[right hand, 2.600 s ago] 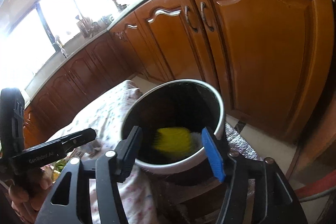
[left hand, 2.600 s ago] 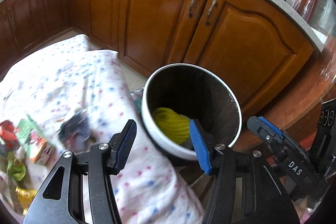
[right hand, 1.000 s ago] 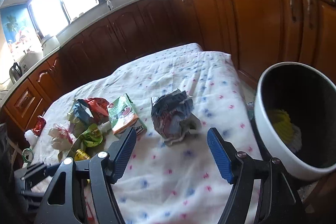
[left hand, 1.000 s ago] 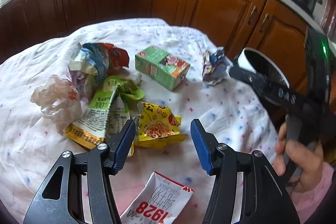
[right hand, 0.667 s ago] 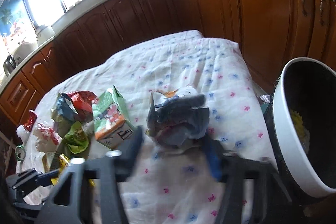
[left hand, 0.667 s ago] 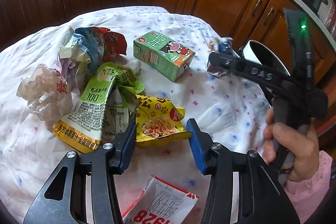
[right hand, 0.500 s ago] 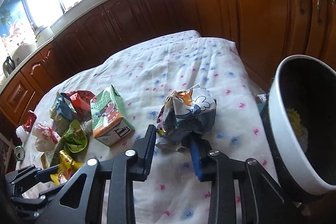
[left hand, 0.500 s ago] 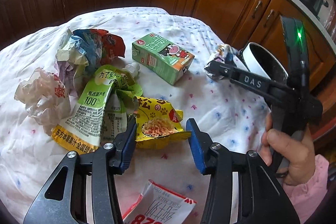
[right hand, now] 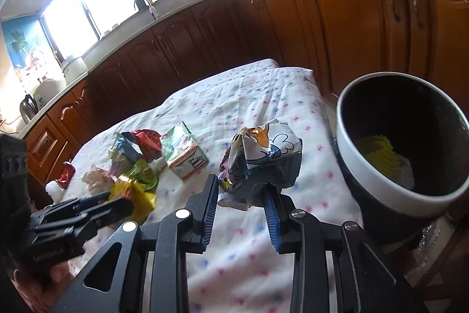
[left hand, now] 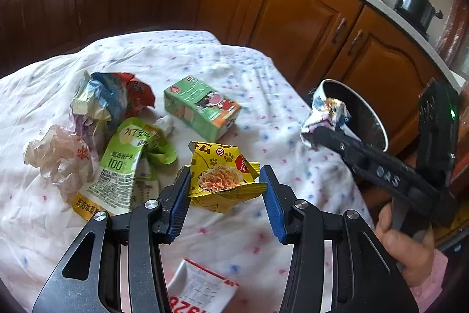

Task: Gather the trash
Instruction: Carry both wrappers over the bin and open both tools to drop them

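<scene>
Right hand-held gripper [right hand: 241, 204]: was pinching a crumpled white-and-blue cartoon-print wrapper [right hand: 262, 159], clamped low on the wad, with most of it sticking up above the blue pads. It looked lifted off the cloth, just beside the bin.

Left hand-held gripper [left hand: 224, 197]: spread wide, one pad either side of a yellow foil snack packet with paw prints [left hand: 224, 173]. Not squeezing it as far as I could tell; the packet was lying on the cloth.

Bin: round white-rimmed trash bin with a dark inside [right hand: 401, 143], standing right at the desk's edge, something yellow already in the bottom.

Desk: covered in a white cloth with little pink and blue flecks [left hand: 240, 63].

Other trash waiting: green rectangular milk carton [left hand: 202, 109], green stand-up pouch [left hand: 126, 163], crumpled red-and-blue wrapper [left hand: 112, 100], pale scrunched plastic bag [left hand: 60, 160], and a white paper with red print [left hand: 199, 289] right under the left one.

How the held wrapper handled, my guess: basically weightless, soft, springy. A low pinch on a loose flap could slip, so grabbing the thick middle of the wad seemed safer.

Yellow packet, my guess: thin slick foil, torn open and puffed up. It'd crush flat and maybe skate on the cloth, so closing across the puffy body beats going for a corner.
</scene>
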